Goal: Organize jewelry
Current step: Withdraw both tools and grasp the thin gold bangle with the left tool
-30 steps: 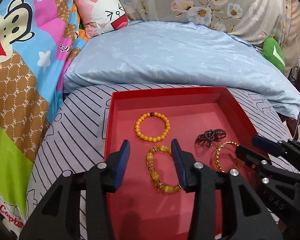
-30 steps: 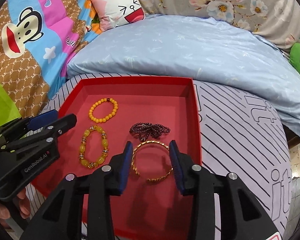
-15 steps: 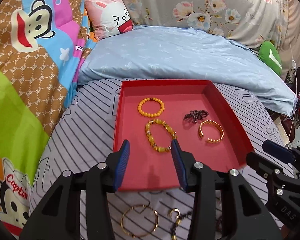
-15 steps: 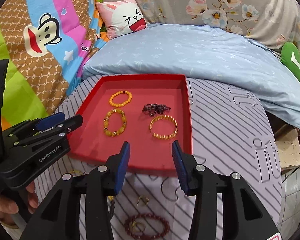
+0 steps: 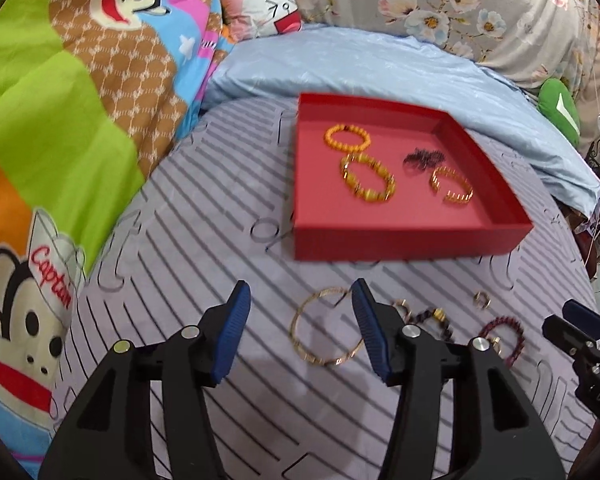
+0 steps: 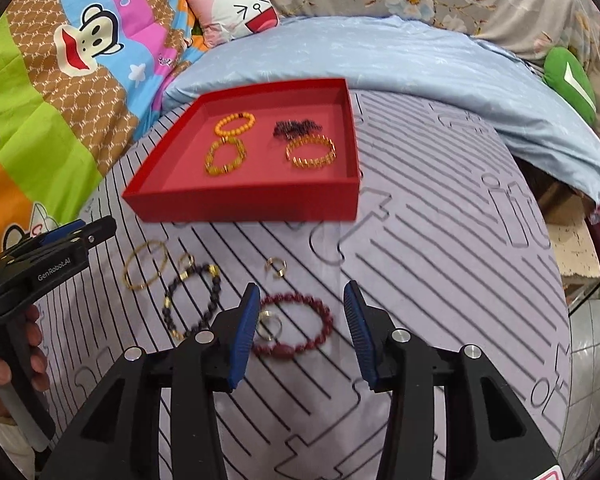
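From the left: my left gripper (image 5: 298, 328) holds nothing, and its jaws are opening. The thin gold bangle (image 5: 327, 327) lies flat on the striped cover, just ahead and slightly right of centre, partly behind the right finger. My right gripper (image 6: 299, 330) is part open and empty, and the dark red bead bracelet (image 6: 296, 326) lies flat directly between its fingertips. The red tray (image 6: 244, 202) sits beyond both, already holding 4 pieces. I judge each hand nearest its own target.
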### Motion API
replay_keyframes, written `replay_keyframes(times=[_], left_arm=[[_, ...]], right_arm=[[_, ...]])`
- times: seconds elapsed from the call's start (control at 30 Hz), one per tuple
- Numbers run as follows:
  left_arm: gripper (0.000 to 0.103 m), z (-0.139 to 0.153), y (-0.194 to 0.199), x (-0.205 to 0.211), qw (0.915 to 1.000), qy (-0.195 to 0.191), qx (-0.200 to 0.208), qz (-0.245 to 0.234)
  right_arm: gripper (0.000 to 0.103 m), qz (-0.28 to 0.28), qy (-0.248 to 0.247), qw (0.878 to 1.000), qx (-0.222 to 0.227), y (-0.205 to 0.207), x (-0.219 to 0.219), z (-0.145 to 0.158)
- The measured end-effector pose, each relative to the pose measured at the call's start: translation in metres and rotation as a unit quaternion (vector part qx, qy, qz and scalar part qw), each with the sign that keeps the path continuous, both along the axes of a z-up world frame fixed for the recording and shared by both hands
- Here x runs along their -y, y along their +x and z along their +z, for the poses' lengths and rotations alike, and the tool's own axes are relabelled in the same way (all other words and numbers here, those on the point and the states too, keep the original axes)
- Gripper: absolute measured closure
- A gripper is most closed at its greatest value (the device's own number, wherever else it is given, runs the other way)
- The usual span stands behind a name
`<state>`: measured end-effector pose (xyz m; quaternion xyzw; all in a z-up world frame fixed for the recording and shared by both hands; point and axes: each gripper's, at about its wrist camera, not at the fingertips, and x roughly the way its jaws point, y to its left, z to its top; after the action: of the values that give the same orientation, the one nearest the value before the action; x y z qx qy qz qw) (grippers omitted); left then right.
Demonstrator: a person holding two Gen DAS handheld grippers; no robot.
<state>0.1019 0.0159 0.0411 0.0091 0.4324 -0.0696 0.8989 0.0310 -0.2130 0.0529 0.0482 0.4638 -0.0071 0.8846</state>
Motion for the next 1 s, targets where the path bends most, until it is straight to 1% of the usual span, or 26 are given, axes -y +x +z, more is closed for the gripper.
replay_keyframes(times=[0.23,0.43,0.7,0.77,0.8,0.83,0.87,0.93,1.0], left_arm=[[0.053,-0.036,-0.013,-0.009,0.9994,-0.003,-0.035,0.008],[0.053,-0.044,-0.010,-0.004,0.9993,-0.004,-0.037,0.009],[0.054,-0.049,0.003,0.004,0.9996,0.011,-0.025,0.007],[0.058,-0.049,0.004,0.006,0.9997,0.013,-0.022,0.004],[0.064,-0.049,0.005,0.007,0.9997,0.013,-0.021,0.001],[0.068,-0.048,0.005,0.008,0.9997,0.013,-0.021,-0.002],[0.076,-0.048,0.006,0.009,0.9997,0.010,-0.021,-0.008],[0.097,-0.047,0.007,0.010,0.9996,0.005,-0.023,-0.014],[0.100,-0.046,0.008,0.009,0.9995,-0.001,-0.027,-0.016]], right_arm=[[0.060,-0.006,0.006,1.000,-0.024,-0.018,0.004,-0.021],[0.060,-0.006,0.012,0.999,-0.037,-0.023,0.003,-0.033],[0.060,-0.006,0.012,0.999,-0.041,-0.021,0.003,-0.036],[0.060,-0.005,0.009,0.999,-0.041,-0.019,0.003,-0.037],[0.059,-0.005,0.009,0.999,-0.042,-0.018,0.003,-0.037],[0.059,-0.005,0.009,0.999,-0.043,-0.017,0.003,-0.038],[0.057,-0.005,0.008,0.999,-0.042,-0.016,0.003,-0.038],[0.056,-0.005,0.007,0.999,-0.043,-0.014,0.002,-0.040],[0.056,-0.005,0.007,0.999,-0.044,-0.012,0.002,-0.040]])
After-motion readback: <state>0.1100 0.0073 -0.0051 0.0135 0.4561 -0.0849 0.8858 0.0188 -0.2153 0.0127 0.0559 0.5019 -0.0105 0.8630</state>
